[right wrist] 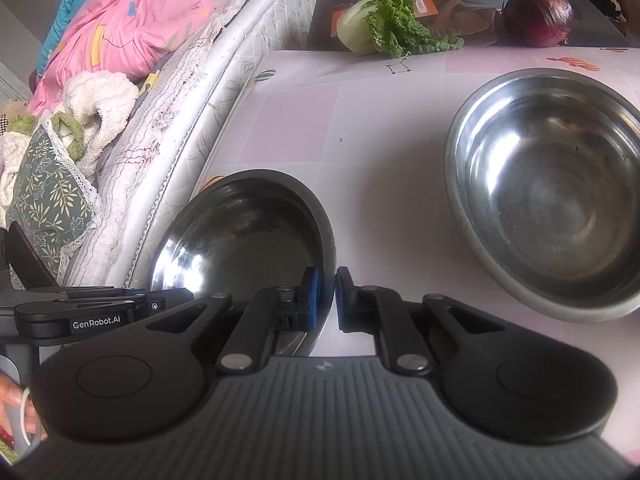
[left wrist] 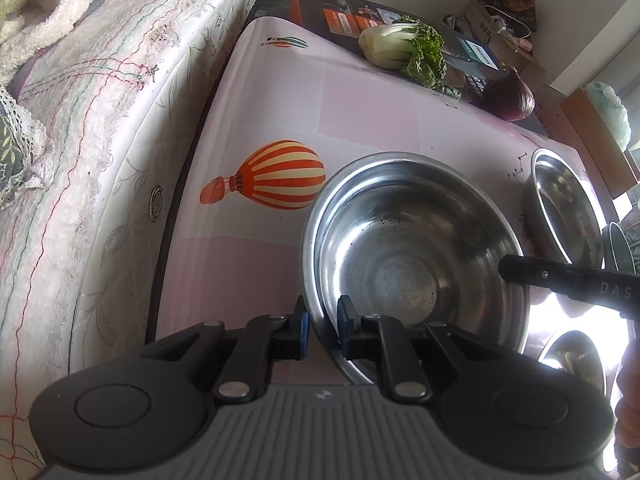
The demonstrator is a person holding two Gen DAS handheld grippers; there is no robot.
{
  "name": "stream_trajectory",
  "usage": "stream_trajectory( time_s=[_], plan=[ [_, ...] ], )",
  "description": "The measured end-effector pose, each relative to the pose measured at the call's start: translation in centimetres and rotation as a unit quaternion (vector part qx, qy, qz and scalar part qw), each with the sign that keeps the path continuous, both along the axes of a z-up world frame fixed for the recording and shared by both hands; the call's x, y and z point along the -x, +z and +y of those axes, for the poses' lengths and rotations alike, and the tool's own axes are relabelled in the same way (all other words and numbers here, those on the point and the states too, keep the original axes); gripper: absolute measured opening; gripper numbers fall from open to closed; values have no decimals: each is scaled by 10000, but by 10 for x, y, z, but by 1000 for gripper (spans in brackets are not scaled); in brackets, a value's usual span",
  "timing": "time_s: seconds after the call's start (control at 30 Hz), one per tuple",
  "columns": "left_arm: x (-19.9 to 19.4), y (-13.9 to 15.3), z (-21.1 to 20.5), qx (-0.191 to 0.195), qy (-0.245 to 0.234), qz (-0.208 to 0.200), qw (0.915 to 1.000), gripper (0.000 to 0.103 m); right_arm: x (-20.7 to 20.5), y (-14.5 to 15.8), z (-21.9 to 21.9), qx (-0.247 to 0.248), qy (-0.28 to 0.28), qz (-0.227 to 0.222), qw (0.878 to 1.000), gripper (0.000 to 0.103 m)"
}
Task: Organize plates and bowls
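Left gripper (left wrist: 323,326) is low over the near bench (left wrist: 360,112) edge, fingers nearly closed, straddling the near rim of a large steel bowl (left wrist: 416,256); pads look in contact with the rim wall. Bowl interior holds nothing but dark specks. Right gripper (right wrist: 325,300) sits beside it, jaws narrowed around the right rim of a dark tilted bowl (right wrist: 248,232), one pad inside, one outside; its tip shows in the left view at the big bowl's right side. A second steel bowl (right wrist: 552,192) rests flat on the bench to the right, nothing in it. Another small bowl (left wrist: 576,360) lies near the bench edge, partly glared out. Farther back: bok choy (left wrist: 404,50), red onion (left wrist: 510,98), printed box (right wrist: 460,4). A bed (left wrist: 100,100) runs along the bench's left side, touching it.
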State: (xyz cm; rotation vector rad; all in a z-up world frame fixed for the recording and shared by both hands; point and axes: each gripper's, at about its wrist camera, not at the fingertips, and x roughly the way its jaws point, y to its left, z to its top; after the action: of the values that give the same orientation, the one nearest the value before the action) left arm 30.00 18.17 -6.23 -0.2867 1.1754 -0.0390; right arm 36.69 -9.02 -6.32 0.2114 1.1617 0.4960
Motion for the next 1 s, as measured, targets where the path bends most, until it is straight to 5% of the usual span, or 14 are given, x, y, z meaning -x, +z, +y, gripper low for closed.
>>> stream_trajectory(
  time_s=[1.0],
  plan=[
    [26, 44, -10, -19, 35, -317, 9995, 15, 25, 46, -21, -158, 1, -318, 9994, 8]
  ],
)
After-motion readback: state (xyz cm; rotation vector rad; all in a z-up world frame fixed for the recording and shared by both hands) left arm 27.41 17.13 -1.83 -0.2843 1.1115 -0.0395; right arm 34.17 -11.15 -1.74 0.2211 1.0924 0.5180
